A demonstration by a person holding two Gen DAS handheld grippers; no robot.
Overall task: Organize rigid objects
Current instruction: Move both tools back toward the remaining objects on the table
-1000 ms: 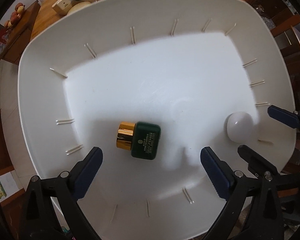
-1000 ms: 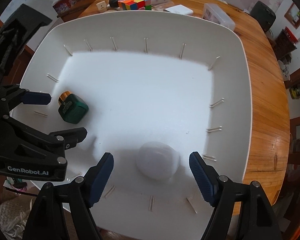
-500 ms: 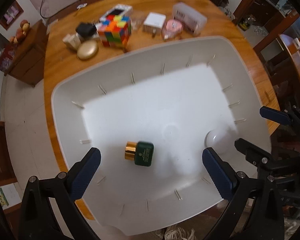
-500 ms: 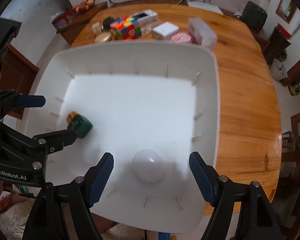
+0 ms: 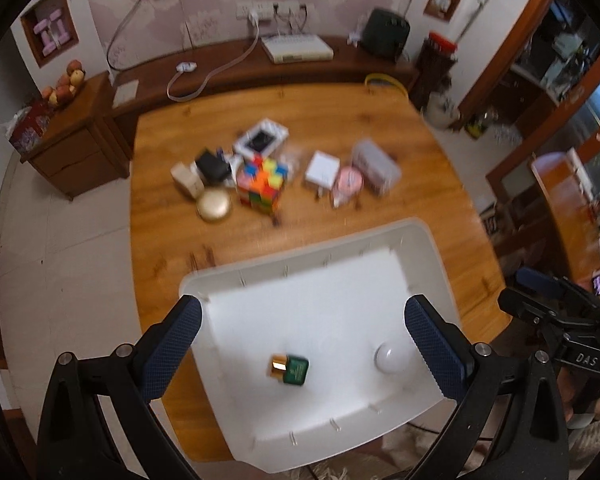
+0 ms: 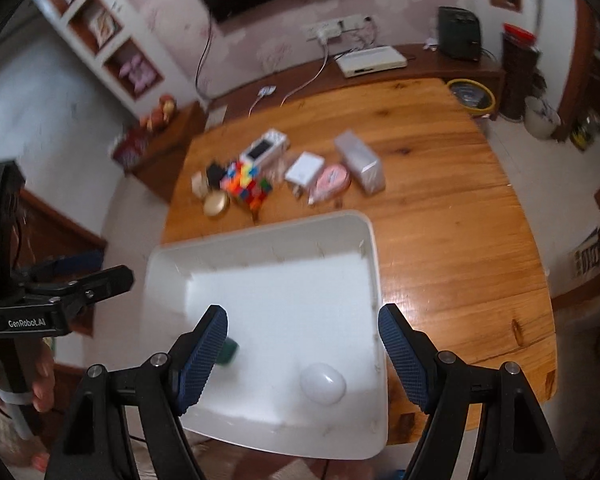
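You're between picks: left gripper [image 5: 302,344] and right gripper [image 6: 302,354] both spread and empty above the white bin [image 5: 440,264], so go for the cube [image 5: 263,184] cluster at frame centre next.

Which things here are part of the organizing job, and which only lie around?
Job:
- white bin
- green bottle and white oval case, both inside it
- colourful cube, gold compact, small boxes waiting on the table

Lying about:
- fruit on the side cabinet
- white device on the shelf
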